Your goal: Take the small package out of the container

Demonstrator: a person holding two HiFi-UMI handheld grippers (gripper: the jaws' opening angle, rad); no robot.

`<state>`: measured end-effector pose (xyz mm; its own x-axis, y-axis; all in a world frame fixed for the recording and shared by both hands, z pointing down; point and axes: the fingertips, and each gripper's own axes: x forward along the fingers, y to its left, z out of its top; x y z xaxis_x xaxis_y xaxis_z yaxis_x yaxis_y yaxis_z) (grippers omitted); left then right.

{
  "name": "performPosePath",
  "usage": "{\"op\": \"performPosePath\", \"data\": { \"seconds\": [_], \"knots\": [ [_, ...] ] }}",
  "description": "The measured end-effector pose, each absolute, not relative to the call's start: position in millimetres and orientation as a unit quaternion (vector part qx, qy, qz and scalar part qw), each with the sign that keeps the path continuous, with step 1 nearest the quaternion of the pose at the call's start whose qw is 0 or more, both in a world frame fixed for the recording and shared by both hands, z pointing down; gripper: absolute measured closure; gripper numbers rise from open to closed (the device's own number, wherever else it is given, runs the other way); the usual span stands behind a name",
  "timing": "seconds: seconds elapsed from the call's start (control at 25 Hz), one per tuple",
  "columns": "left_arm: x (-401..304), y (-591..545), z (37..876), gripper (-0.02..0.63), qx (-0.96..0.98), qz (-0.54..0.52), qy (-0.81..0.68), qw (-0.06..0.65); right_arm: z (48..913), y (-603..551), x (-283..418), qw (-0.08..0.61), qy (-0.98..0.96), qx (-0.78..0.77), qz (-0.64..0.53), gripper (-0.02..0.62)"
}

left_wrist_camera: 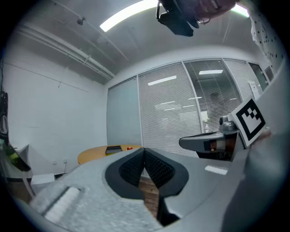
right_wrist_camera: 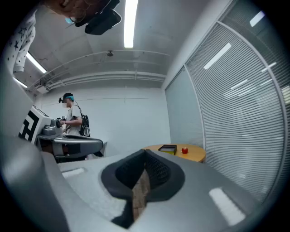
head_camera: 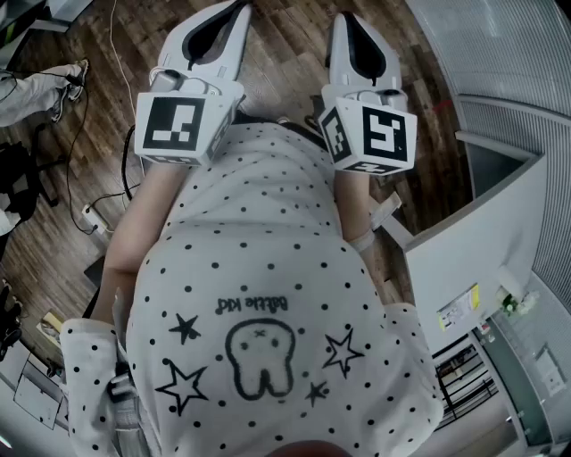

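Both grippers are held up in front of a person's dotted shirt, pointing out over a wooden floor. My left gripper is shut, its ribbed pads meeting at the tip with nothing between them. My right gripper is shut and empty as well. Far off, a round wooden table carries a flat dark container and a small red object. The left gripper view shows the same table, container and red object. I cannot make out a small package.
A grey partition and desk stand to the right, with shelving below. Cables and a power strip lie on the floor at left. Glass walls with blinds close the room. Another person stands by the far wall.
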<state>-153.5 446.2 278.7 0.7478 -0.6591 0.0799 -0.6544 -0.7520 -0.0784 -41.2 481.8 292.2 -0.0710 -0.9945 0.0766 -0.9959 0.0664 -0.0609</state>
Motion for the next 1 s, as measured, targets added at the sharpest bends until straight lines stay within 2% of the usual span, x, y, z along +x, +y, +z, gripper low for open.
{"op": "performPosePath", "data": {
  "seconds": [0.64, 1.0],
  "knots": [
    [-139.9, 441.6, 276.7, 0.603, -0.932, -0.046, 0.358, 0.012, 300.7, 490.4, -50.8, 0.045, -0.758, 0.649, 0.049, 0.591],
    [-134.4, 449.9, 297.8, 0.603, -0.927, -0.066, 0.370, 0.002, 323.2, 503.8, -24.7, 0.039, -0.755, 0.651, 0.069, 0.591]
  ]
}}
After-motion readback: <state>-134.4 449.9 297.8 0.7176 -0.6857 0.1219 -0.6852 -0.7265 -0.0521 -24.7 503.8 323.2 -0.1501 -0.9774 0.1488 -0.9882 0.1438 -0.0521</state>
